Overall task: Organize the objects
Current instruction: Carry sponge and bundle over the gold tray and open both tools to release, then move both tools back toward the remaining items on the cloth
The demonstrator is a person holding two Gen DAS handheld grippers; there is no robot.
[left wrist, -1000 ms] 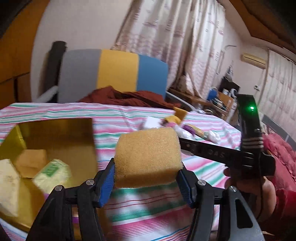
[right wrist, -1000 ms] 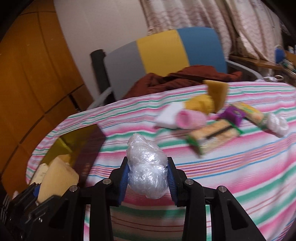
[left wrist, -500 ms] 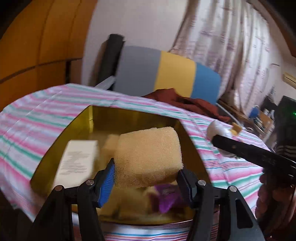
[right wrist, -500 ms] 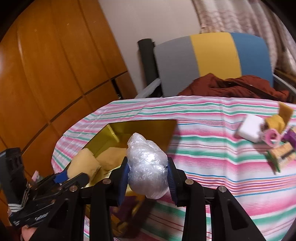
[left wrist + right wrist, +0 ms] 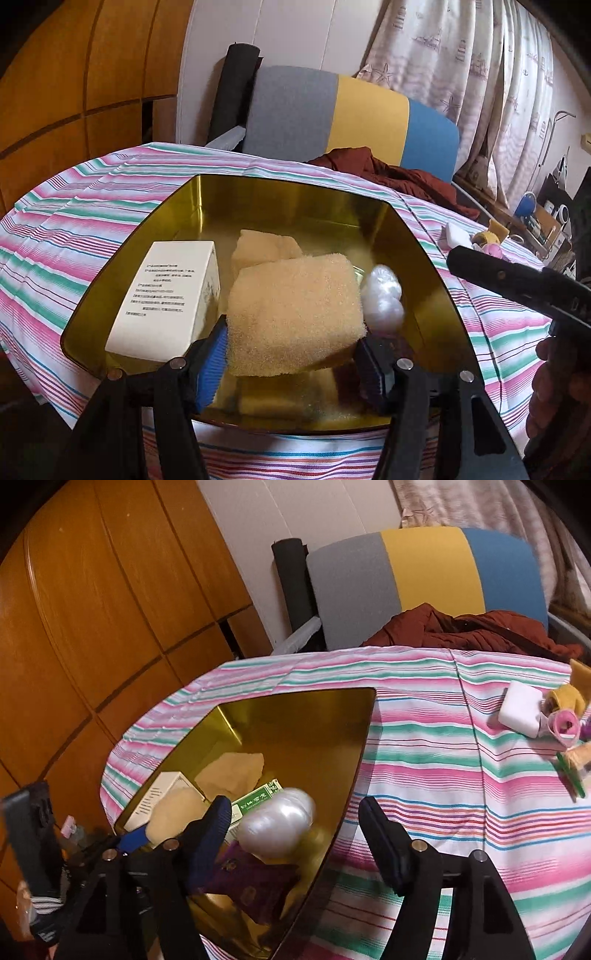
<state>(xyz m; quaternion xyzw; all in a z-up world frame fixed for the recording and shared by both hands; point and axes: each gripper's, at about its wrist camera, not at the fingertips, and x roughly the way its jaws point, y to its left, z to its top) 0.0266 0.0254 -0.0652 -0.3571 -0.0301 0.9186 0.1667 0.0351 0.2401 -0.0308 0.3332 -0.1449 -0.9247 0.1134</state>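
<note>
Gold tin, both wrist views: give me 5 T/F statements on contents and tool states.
1. The right tool is clamped on the plastic-wrap ball. False: its jaws have just been opening and the ball is loose over the gold tin.
2. A yellow sponge sits between the left tool pads. True.
3. A white box lies in the tin. True.
4. The tin holds nothing purple. False: a purple pouch lies inside.
5. The pink roll is in the tin. False: it lies on the striped cloth.
</note>
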